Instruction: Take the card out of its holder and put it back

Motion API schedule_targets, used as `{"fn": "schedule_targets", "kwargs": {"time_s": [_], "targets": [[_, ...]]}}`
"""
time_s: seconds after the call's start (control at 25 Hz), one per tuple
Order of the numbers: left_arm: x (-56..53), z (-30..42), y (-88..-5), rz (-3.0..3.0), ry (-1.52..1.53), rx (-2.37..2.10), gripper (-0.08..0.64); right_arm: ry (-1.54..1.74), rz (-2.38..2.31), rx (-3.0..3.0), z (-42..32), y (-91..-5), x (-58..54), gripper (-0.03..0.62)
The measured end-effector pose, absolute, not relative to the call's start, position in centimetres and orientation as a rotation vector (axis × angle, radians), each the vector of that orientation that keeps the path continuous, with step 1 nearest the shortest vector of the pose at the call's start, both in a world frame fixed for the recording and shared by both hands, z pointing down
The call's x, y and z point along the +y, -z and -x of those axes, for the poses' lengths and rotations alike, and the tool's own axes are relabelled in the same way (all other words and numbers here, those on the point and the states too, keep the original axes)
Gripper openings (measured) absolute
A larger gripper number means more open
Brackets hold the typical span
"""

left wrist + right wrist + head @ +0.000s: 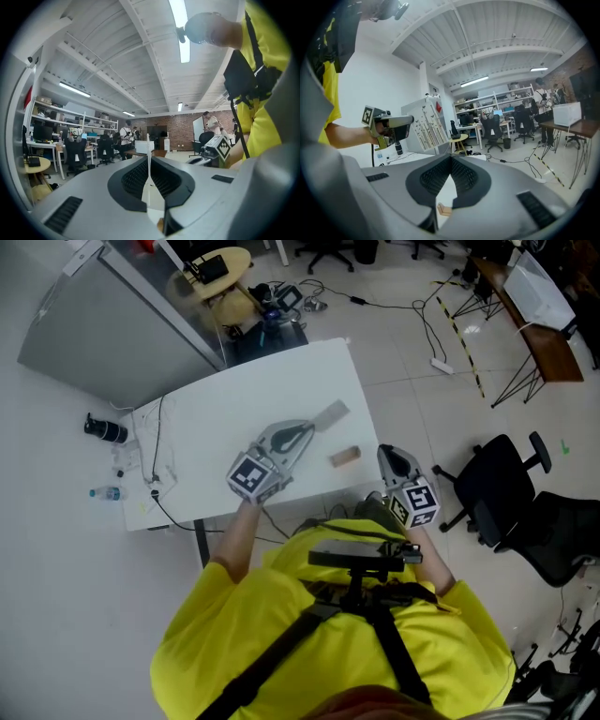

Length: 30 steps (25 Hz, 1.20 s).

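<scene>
Wooden holder [344, 457] lies on the white desk [216, 409], near the edge closest to the person; its slot holds nothing.

Left hand-held gripper [312, 431]: just to the holder's left and a little beyond it, above the desk. Jaws closed onto the card [330, 414], which sticks out past the jaw tips, up and away from the holder, not touching it. In the left gripper view the card [148, 154] shows edge-on as a thin pale line pinched between the ribbed pads.

Right hand-held gripper [385, 453]: just to the holder's right, off the desk edge. Right gripper view has its jaws meeting at the tips with nothing clamped; the holder [444, 209] shows low down through the gap behind the tips, lying on the desk.

Person in yellow shirt [281, 624] stands on the near side of the holder. Black office chair [497, 486] well right of the holder, on the floor. Dark cable [157, 451] trails over the desk's far-left part, well apart from the holder.
</scene>
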<state>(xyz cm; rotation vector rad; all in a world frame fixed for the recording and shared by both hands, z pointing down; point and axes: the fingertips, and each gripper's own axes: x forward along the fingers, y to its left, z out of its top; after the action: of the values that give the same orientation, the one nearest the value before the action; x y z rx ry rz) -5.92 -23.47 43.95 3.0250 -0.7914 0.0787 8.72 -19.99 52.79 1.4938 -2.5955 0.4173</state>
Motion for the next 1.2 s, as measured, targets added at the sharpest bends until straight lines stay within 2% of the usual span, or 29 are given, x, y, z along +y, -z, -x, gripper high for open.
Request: {"fn": "schedule_targets", "kwargs": {"time_s": [0.48,1.2], "targets": [[-23.8,3.4,-60.3,-2.851,-0.301,-0.578,0.015,-0.552,-1.494,-2.478,-10.3,-56.7,-20.0,0.005],[-23.2,2.1,-66.4,-2.801,-0.346,-0.483,0.017,-0.656,-1.504,-2.427,-12.3,-60.0,-19.9,0.005]]}}
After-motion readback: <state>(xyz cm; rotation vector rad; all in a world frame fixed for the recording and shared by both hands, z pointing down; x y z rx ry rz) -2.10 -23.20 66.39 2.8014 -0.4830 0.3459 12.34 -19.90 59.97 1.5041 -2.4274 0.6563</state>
